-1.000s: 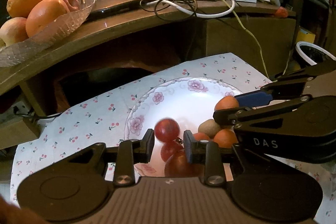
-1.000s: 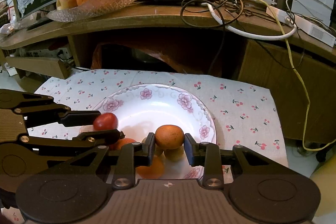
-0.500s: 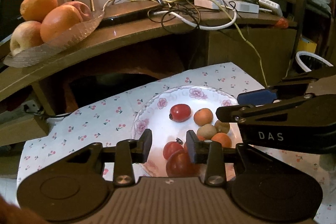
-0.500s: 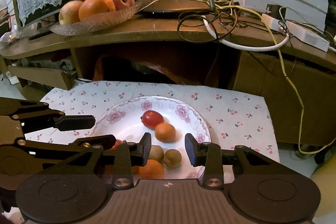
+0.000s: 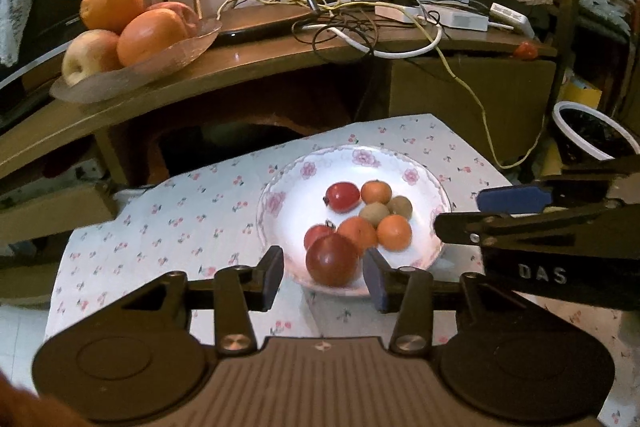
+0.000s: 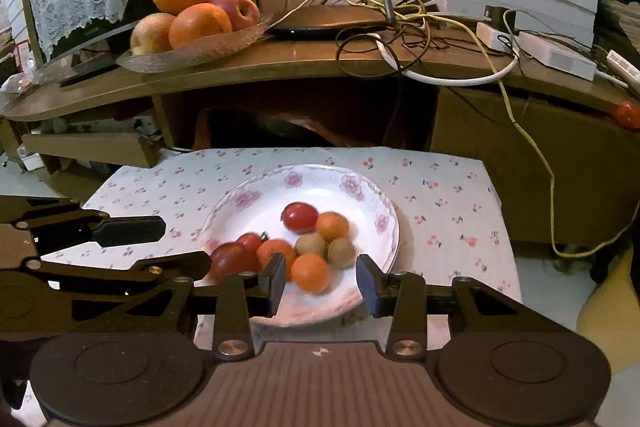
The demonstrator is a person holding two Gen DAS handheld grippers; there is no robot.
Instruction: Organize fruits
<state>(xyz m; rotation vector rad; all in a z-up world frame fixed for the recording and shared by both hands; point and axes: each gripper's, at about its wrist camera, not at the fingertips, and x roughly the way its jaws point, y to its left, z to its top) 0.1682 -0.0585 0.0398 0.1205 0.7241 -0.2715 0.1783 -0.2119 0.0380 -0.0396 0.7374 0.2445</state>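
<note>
Holding both tools tilted down over the flowered plate, I have my left tool and right tool side by side, jaws just opened, parted and empty. On the plate lie eight fruits: three red, three orange, two brownish-green, clustered touching.

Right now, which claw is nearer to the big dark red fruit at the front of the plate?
Left. The left claw frames the big dark red fruit between its open jaws, not touching. The right claw sits further right, over an orange fruit.
</note>
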